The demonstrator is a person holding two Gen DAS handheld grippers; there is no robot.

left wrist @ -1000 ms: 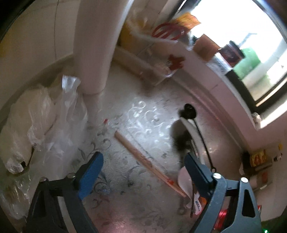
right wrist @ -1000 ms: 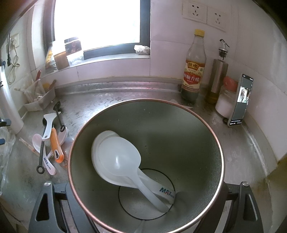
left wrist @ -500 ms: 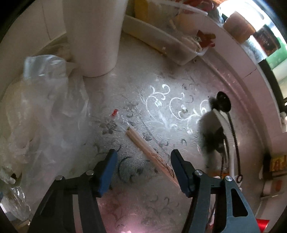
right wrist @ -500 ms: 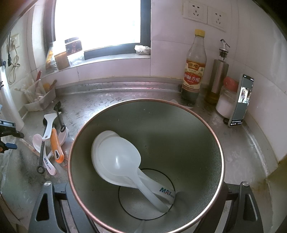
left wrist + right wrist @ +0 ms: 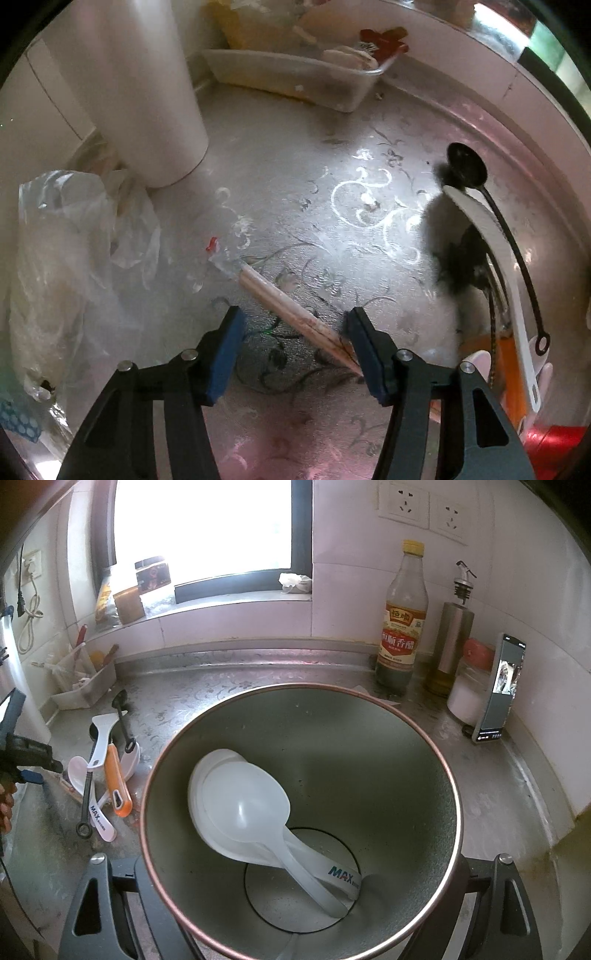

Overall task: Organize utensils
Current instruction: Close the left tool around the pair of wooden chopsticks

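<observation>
Item one, my left gripper (image 5: 293, 328): jaws part-open and just been closing, pointed steeply down at the counter. Between the blue pads (image 5: 225, 354) lies the near end of a pair of wooden chopsticks (image 5: 291, 312), still flat on the patterned steel counter (image 5: 332, 206); the right pad stands just beside the tips, and I cannot see either pad pressing yet. The far end of the sticks carries a scrap of clear wrapper (image 5: 225, 264).

Item two, my right gripper (image 5: 299, 904): clamped on the metal pot (image 5: 369, 746), whose rim fills that view. Inside rest two white rice paddles (image 5: 243, 808), stacked, handles toward the pot's base.

Item three, the loose pile (image 5: 107, 771) to the pot's left: a white spatula, an orange-handled peeler, a thin black spoon, a pink paddle.

Risks, as I judge them:
- The sticks lie slantwise across the jaws, so the pads may catch one and roll the other away.
- Held near their tips, they could droop or swing once lifted.
- The wrapper may drag along.
- The pads may scrape the counter.

Legible writing: "MAX" on a paddle handle in the pot and on the pink paddle outside. The vinegar bottle (image 5: 402, 624) bears a red-and-gold label with Chinese characters. The propped phone (image 5: 498, 694) shows a lit screen, unreadable.
</observation>
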